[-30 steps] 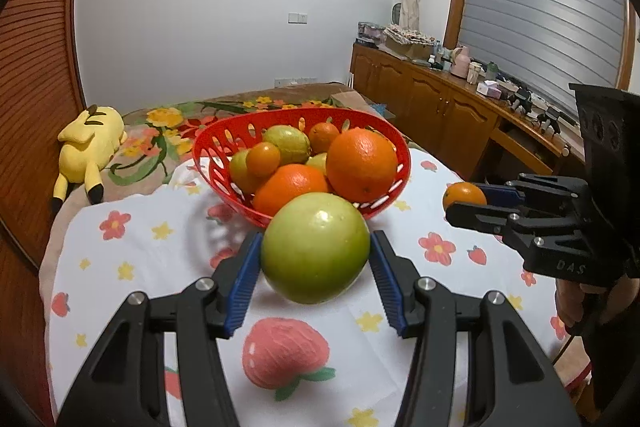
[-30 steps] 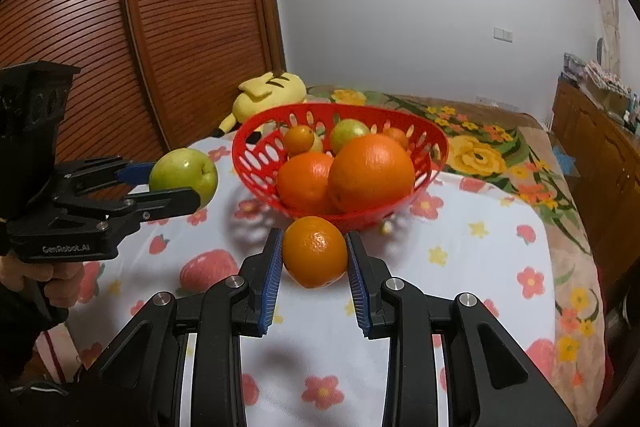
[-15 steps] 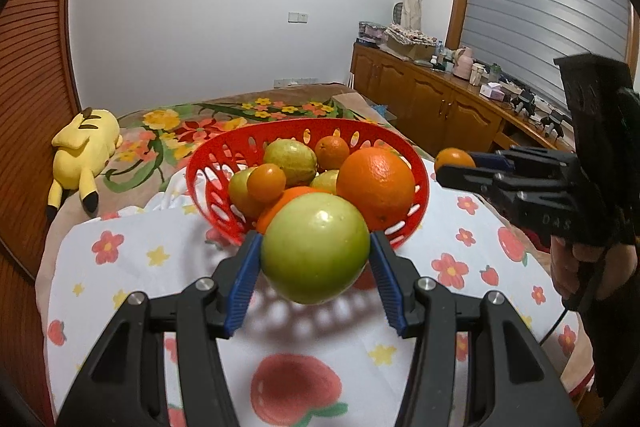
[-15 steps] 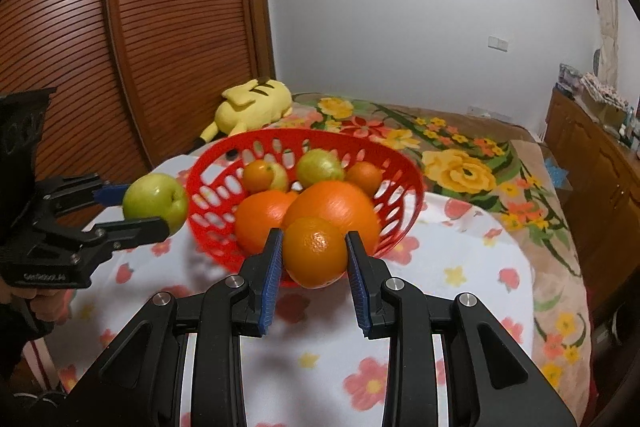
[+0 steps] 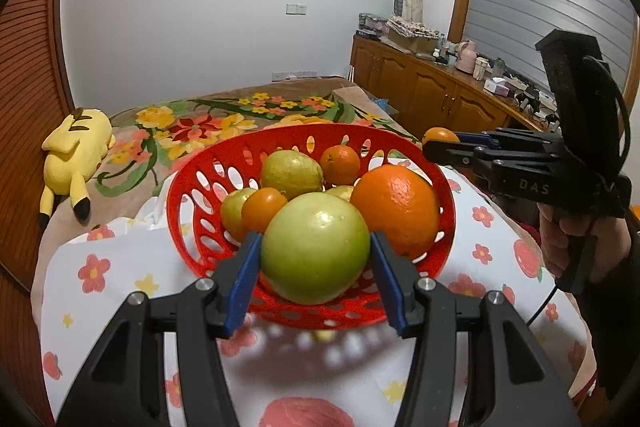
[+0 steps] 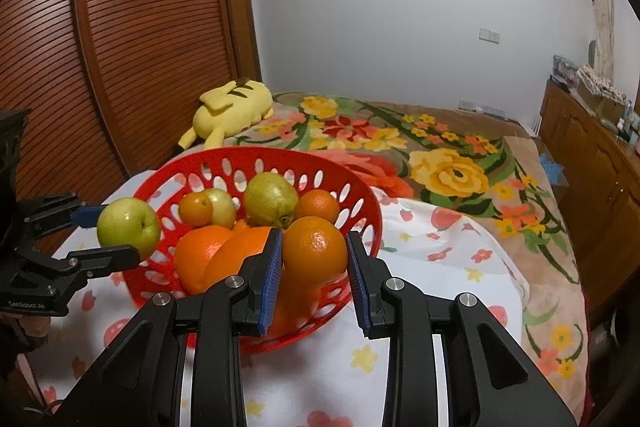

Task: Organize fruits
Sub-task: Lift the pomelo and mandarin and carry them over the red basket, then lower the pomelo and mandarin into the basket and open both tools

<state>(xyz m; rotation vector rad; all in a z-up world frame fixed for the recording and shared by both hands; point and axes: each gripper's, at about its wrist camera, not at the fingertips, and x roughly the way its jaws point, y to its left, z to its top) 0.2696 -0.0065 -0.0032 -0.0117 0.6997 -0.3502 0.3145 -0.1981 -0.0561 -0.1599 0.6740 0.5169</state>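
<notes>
Nearest to you, your left gripper (image 5: 315, 253) is clamped on a green apple (image 5: 315, 247), its blue pads pressing both sides; the apple hangs over the near rim of the red basket (image 5: 192, 187). Your right gripper (image 6: 315, 253) is closed on a small orange (image 6: 315, 245), held over the basket's near right edge. Both grippers point forward and tilt downward toward the basket. From the left view, your right hand (image 5: 576, 239) grips its handle at the right, level with the basket's rim. Inside the basket lie a large orange (image 5: 396, 209), smaller oranges and yellow-green fruit. The basket stands on a white flowered cloth (image 5: 104, 267). Beyond it lie a floral blanket (image 6: 452, 163) and a yellow plush toy (image 6: 230, 105).
</notes>
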